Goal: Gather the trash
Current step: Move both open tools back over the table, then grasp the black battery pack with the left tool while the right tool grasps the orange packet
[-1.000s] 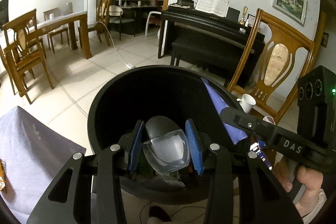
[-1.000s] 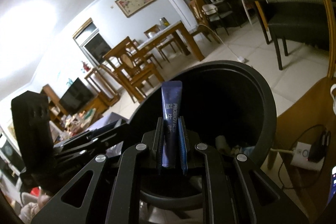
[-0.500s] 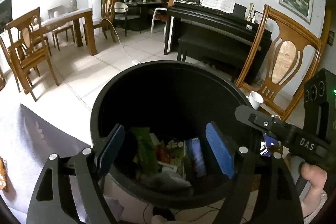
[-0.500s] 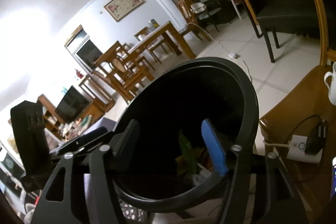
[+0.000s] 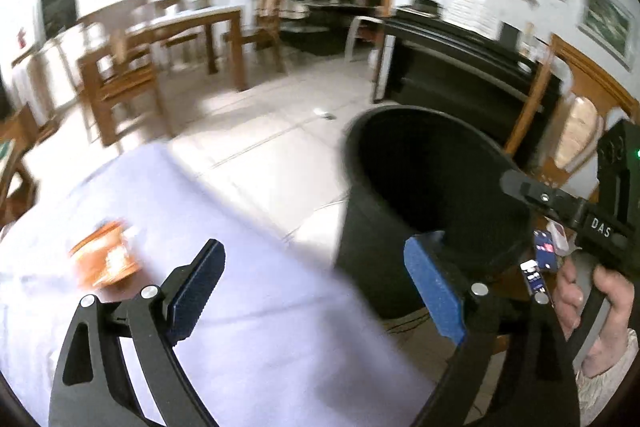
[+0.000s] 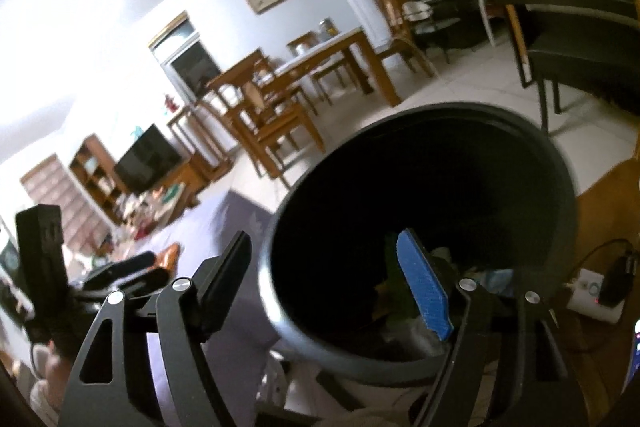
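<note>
The black bin stands upright, mouth up, off the cloth-covered table's right edge, and its dim contents are hard to make out. An orange wrapper, blurred, is seen lying flat near the table's left edge. Both the left gripper and right gripper are angled downward with jaws opening, nothing between them.

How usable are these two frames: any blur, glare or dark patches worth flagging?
Left wrist view: heavy motion smear; the orange wrapper on the pale cloth is barely legible. Right wrist view: sharper, but the wall at upper left is blown out and the black bin interior is nearly black. Both show fisheye bending.
</note>
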Demonstrator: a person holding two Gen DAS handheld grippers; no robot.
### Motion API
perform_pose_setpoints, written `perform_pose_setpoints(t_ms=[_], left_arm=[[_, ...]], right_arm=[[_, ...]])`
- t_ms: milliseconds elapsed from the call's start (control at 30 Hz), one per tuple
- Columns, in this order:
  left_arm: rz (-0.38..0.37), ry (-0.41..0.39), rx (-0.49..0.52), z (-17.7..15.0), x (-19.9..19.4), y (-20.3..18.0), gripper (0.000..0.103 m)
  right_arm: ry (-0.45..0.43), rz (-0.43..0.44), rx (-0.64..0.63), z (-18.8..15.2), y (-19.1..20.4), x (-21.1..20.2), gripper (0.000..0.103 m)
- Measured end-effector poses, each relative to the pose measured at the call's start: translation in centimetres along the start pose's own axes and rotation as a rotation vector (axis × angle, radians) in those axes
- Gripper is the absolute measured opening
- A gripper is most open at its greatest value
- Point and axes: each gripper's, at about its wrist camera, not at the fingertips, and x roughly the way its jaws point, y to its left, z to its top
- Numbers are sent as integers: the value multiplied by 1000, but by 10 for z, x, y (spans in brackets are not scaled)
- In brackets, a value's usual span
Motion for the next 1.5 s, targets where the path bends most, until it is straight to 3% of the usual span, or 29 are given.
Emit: perform_pose_setpoints(t_ms=[333, 500, 600, 733, 800, 900, 1133, 1167, 1200, 1267, 1500], left_arm=[[273, 81, -163, -58, -50, 132, 91], [309, 160, -169, -74, -46, 159, 89], [282, 182, -177, -79, -41, 169, 74], [273, 152, -155, -78, -43, 177, 58], [273, 141, -150, -81, -43, 178, 43], [271, 129, -146, -83, -43, 178, 30], [228, 93, -203, -90, -53, 190, 30], [223, 90, -208, -90, -53, 190, 30], [215, 83, -215, -90, -55, 191, 30], [213, 70, -221, -89, -58, 192, 30], [192, 33, -227, -86, -64, 190, 30]], right_arm=[[138, 88, -184, -18, 105, 50, 75], [184, 153, -262, -19, 164, 77, 80], [212, 187, -330, -24, 204, 97, 80], [245, 198, -397, -26, 239, 121, 80], [256, 186, -441, -24, 256, 137, 80], [278, 164, -507, -27, 277, 164, 80], [355, 68, -652, -42, 307, 234, 80], [376, 49, -662, -43, 309, 244, 75], [393, 42, -665, -46, 310, 253, 63], [426, 42, -671, -50, 313, 266, 58], [375, 116, -611, -48, 302, 248, 55]])
